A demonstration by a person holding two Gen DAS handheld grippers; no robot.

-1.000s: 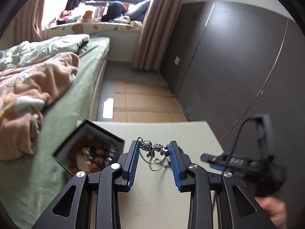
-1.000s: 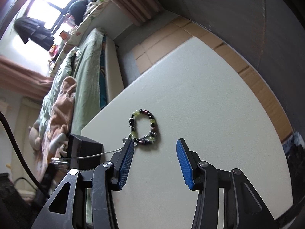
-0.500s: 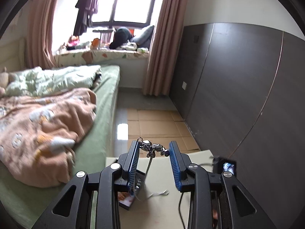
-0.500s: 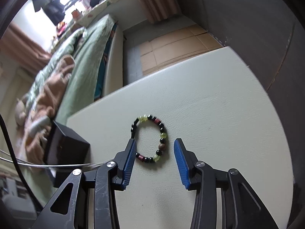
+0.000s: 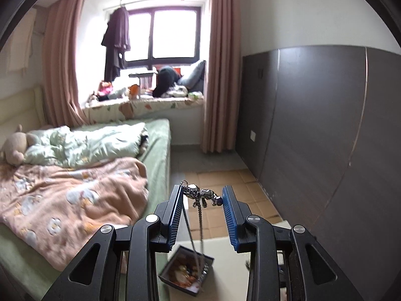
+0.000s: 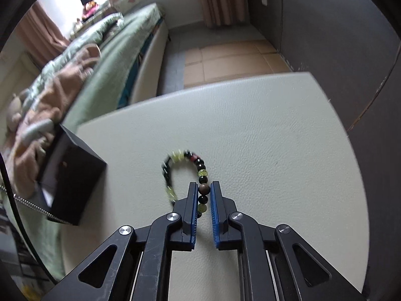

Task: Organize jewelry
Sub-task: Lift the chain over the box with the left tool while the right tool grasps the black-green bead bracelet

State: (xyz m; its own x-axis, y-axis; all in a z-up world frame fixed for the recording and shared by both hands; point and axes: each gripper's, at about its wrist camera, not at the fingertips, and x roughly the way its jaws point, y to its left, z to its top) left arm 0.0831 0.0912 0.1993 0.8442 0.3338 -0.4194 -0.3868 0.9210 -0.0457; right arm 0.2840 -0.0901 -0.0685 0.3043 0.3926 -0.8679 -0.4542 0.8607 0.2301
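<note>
Your left view rides high, facing the window [image 5: 173, 32] at 12 o'clock. Your right view sits close over the tabletop [image 6: 263, 135], tilted down. Both share the box [image 5: 186, 273] and the bed [image 6: 120, 50].

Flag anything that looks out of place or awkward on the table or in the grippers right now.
The left gripper holds a silver charm necklace spanning its pads, the chain dangling over the open jewelry box. The box sits at the table's corner beside the bed. The right gripper pinches the beaded bracelet.
</note>
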